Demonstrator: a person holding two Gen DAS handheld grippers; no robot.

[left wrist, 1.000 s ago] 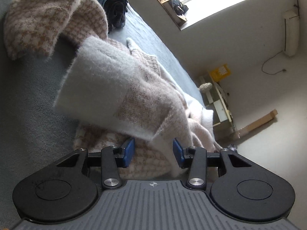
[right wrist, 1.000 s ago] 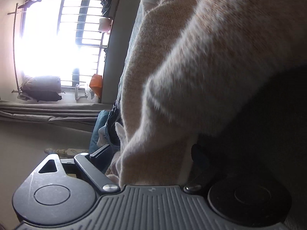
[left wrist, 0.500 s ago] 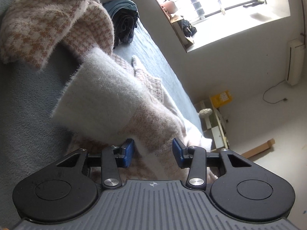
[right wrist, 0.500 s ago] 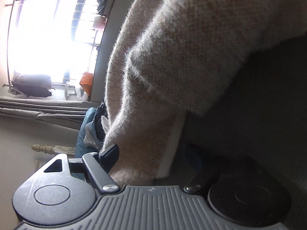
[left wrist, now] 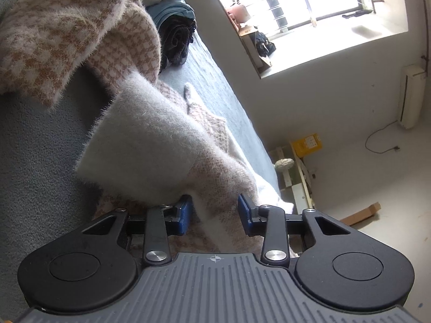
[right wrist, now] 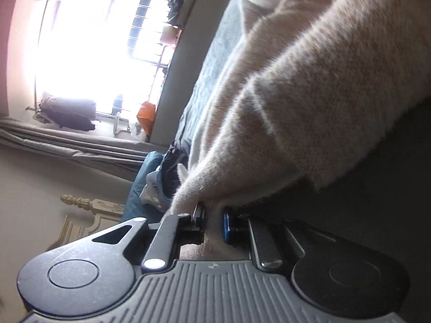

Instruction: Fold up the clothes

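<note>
Grey bed [left wrist: 32,161]: sweater [left wrist: 150,145] partly doubled over, right gripper [right wrist: 214,224] clamped on its edge, left gripper [left wrist: 214,214] apart.

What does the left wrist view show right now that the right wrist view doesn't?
Only the left wrist view shows the left tool open over the houndstooth sweater, its plain cream cuff turned over, a second houndstooth fold behind, plus the wall air conditioner and yellow box.

Only the right wrist view shows the right tool shut on a pinch of the sweater, and a carved headboard.

Both show the grey-blue bedcover, the barred window and dark clothes piled beyond.
</note>
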